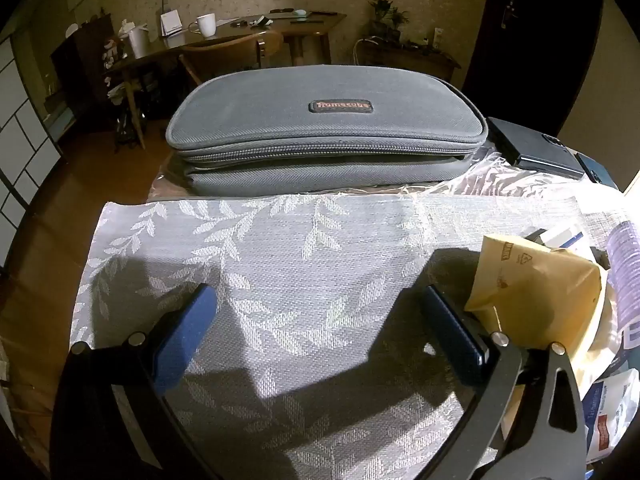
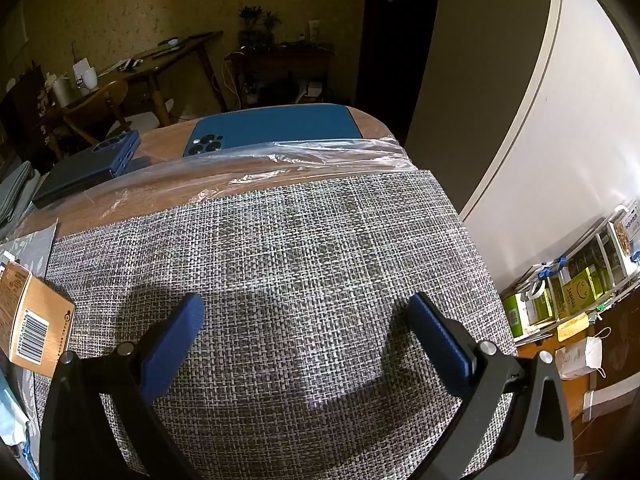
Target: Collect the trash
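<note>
In the left wrist view my left gripper [image 1: 320, 300] is open and empty above a grey leaf-patterned placemat [image 1: 280, 248]. A crumpled brown paper bag [image 1: 536, 292] lies just right of its right finger, among paper wrappers and packets [image 1: 616, 400]. In the right wrist view my right gripper [image 2: 306, 312] is open and empty above a grey woven placemat [image 2: 280, 240]. A brown cardboard box with a barcode [image 2: 34, 320] lies at the left edge of that mat. A strip of clear plastic film [image 2: 260, 160] lies beyond the woven mat.
A grey zipped case [image 1: 320, 132] lies behind the leaf mat, with a dark phone [image 1: 532, 148] to its right. A blue phone [image 2: 276, 128] and a dark folded phone [image 2: 88, 168] lie at the table's far edge. A shelf with boxes [image 2: 572, 288] stands right.
</note>
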A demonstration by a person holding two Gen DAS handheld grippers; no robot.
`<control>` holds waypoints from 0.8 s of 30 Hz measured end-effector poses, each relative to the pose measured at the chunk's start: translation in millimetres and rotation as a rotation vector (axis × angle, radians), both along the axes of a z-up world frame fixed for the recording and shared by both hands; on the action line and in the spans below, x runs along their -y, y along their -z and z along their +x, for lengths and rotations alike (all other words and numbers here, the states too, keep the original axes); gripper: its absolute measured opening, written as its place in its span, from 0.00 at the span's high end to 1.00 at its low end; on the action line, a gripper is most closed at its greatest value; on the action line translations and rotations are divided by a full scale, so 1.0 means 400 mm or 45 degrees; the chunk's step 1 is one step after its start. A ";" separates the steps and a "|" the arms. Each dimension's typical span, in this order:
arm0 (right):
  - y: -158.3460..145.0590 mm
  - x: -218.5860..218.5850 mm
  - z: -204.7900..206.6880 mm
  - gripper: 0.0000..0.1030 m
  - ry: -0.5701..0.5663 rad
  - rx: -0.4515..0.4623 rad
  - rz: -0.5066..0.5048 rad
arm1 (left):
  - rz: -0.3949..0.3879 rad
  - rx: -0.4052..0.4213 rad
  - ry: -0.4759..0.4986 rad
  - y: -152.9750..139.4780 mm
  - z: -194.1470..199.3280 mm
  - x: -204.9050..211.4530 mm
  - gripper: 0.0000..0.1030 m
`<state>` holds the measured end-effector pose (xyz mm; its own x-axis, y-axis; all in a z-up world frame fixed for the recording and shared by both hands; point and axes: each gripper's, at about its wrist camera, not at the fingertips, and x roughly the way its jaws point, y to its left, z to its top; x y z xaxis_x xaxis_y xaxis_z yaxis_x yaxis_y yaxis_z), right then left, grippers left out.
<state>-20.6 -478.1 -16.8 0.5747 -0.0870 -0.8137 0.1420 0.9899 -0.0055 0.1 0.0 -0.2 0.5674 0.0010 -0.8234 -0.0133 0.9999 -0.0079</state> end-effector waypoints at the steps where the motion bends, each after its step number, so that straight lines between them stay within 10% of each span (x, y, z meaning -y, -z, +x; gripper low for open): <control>1: 0.000 -0.001 0.001 0.04 0.000 -0.005 -0.009 | 0.000 0.000 0.000 0.000 0.000 0.000 0.01; 24: 0.000 -0.001 0.000 0.04 0.000 -0.002 -0.002 | 0.002 0.002 0.000 0.000 0.000 0.000 0.01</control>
<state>-20.5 -477.9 -16.8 0.5732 -0.0881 -0.8146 0.1420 0.9898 -0.0071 0.1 -0.2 0.0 0.5690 0.0020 -0.8223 -0.0130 0.9999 -0.0066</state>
